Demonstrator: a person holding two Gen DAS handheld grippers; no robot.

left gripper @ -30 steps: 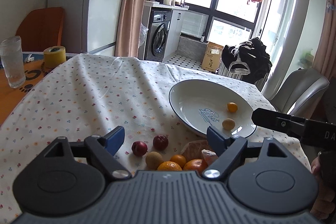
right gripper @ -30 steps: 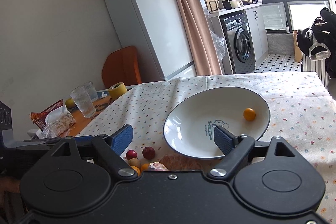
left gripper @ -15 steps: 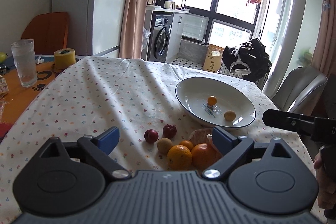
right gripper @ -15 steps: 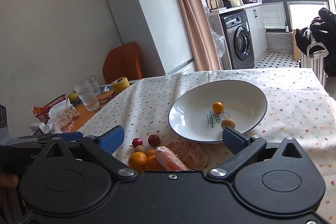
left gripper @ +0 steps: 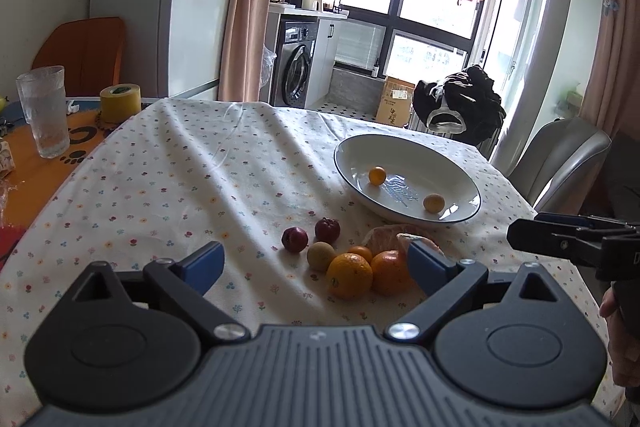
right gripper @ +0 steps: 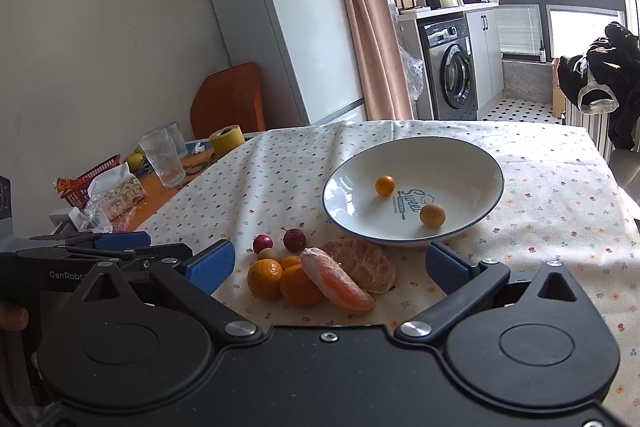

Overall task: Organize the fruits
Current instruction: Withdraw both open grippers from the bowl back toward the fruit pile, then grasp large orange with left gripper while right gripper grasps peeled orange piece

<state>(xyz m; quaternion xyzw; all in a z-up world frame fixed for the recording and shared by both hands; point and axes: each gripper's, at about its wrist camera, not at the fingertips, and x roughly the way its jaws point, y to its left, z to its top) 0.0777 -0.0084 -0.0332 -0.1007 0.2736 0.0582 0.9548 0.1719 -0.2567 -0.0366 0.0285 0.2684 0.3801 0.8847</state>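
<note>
A: What covers the counter?

B: A thin white cloth printed with tiny flowers, creased in soft folds. On it sits a glossy white plate, shallow and round with a dark rim line and blue lettering at its middle.

A: Anything in it?

B: Two small round fruits: a bright orange kumquat near the centre and a duller tan one toward the near rim, well apart from each other.

A: And the rest of the fruit?

B: Clustered on the cloth just in front of the plate. Two dark red, smooth cherry-like fruits side by side, a small tan ball, a tiny orange one behind two dimpled mandarins that touch each other, and a peeled mandarin with white pith, a loose segment leaning against it.

A: The left tool?

B: Matte black with ribbed housing and blue pads; its jaws are spread wide, holding nothing, above the cloth near the cluster.

A: The right tool?

B: Same build, also gaping wide and empty, the peeled mandarin framed between its fingers without touching them.

A: Anything off the cloth?

B: A textured clear glass and a yellow tape roll on the bare orange surface.
</note>
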